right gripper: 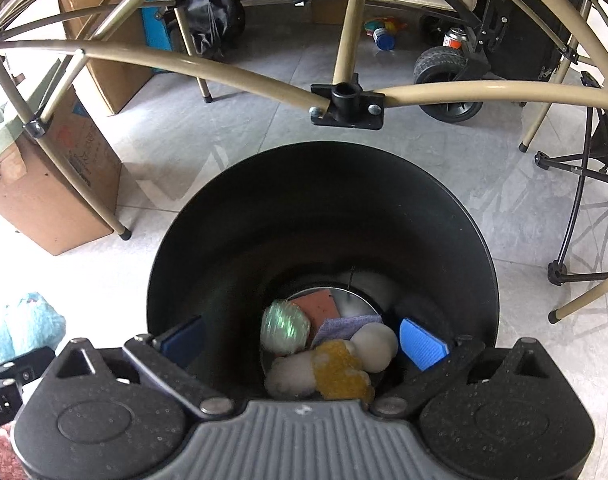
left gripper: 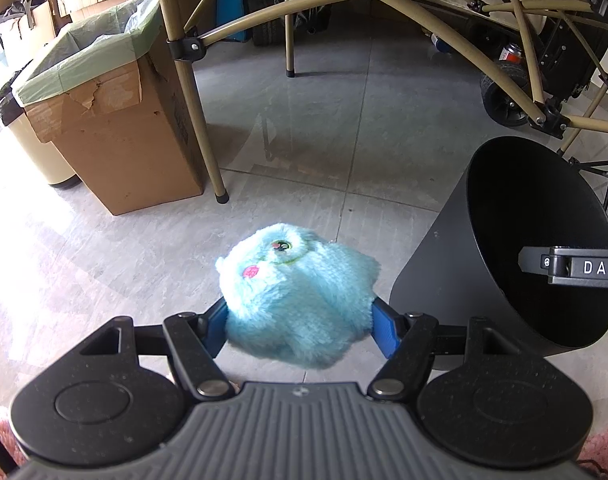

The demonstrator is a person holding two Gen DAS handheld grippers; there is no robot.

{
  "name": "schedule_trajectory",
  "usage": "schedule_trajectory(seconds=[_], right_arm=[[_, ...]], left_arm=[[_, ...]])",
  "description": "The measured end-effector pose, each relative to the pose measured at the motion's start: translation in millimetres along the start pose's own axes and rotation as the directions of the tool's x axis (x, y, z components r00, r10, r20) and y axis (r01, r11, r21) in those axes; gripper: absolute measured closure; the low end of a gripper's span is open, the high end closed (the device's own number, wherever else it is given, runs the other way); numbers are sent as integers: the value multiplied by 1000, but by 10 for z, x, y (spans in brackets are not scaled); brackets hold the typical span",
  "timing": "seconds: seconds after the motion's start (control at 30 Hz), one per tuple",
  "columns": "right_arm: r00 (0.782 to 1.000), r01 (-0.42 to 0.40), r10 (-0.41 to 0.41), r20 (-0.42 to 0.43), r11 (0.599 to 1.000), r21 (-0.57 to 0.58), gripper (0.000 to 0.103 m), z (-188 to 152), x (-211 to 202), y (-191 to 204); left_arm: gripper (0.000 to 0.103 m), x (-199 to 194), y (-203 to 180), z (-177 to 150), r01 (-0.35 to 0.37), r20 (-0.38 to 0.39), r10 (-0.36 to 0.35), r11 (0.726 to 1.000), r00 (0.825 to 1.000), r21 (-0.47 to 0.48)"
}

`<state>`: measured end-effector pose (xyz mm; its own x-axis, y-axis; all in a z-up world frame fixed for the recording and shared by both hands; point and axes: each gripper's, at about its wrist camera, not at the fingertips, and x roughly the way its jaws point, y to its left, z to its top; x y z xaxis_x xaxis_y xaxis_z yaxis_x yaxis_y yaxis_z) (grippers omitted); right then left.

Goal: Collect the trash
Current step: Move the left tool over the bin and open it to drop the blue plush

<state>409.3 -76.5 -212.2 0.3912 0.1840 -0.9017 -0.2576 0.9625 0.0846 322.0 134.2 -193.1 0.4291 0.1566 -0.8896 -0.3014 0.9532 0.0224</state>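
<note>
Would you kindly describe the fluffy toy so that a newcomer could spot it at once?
Find the black bin on the grey tiled floor. Just left of it, the left gripper is shut on a fluffy toy. It is the only pale blue, furry thing there, with a green eye and pink nose.

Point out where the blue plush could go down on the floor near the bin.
Bare tile lies between the cardboard box and the black bin, ahead of the blue plush toy. Table legs crowd the box side; the bin's bottom is already cluttered.
</note>
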Motion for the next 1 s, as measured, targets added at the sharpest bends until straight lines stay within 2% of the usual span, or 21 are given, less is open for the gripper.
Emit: schedule_trajectory(seconds=[0.43, 1.0], right_arm=[[1000, 14, -13, 19, 1000, -3, 0, -31, -99, -33], [994, 37, -41, 97, 998, 45, 0, -77, -443, -340]], left_arm=[[32, -69, -63, 10, 10, 20, -10, 1000, 1000, 13], [32, -355, -514, 76, 62, 95, -70, 994, 993, 89]])
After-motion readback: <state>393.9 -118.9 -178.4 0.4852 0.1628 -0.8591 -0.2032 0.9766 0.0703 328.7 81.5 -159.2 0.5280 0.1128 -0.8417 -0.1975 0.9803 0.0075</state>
